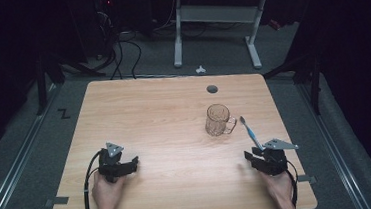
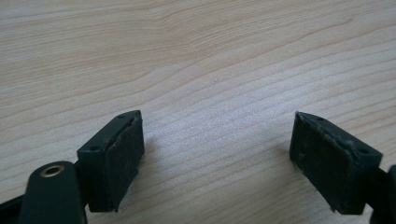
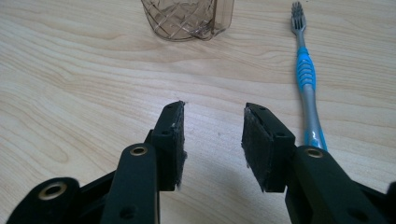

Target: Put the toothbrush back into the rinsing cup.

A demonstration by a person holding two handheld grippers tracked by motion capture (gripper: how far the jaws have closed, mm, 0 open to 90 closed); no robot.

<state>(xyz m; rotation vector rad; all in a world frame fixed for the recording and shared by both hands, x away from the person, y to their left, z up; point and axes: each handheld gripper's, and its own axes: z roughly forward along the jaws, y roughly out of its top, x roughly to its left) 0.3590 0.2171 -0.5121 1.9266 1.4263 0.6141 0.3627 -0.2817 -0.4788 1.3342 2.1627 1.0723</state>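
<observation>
A brownish clear glass mug (image 1: 219, 120) stands upright right of the table's middle, its handle turned to the right; its base is at the top of the right gripper view (image 3: 188, 18). A blue and grey toothbrush (image 1: 250, 132) lies flat just right of the mug, bristles at the far end (image 3: 306, 74). My right gripper (image 1: 259, 160) sits near the front right edge, open, nothing between its pads; the toothbrush handle runs beside its right jaw. My left gripper (image 1: 128, 165) rests at the front left, open wide (image 2: 217, 158) over bare wood.
The wooden table (image 1: 164, 111) has a round cable hole (image 1: 212, 89) near its far edge. Beyond it stand a white desk frame (image 1: 215, 27) and loose cables (image 1: 119, 54) on the grey floor. A metal rail (image 1: 13, 168) runs along the floor at the left.
</observation>
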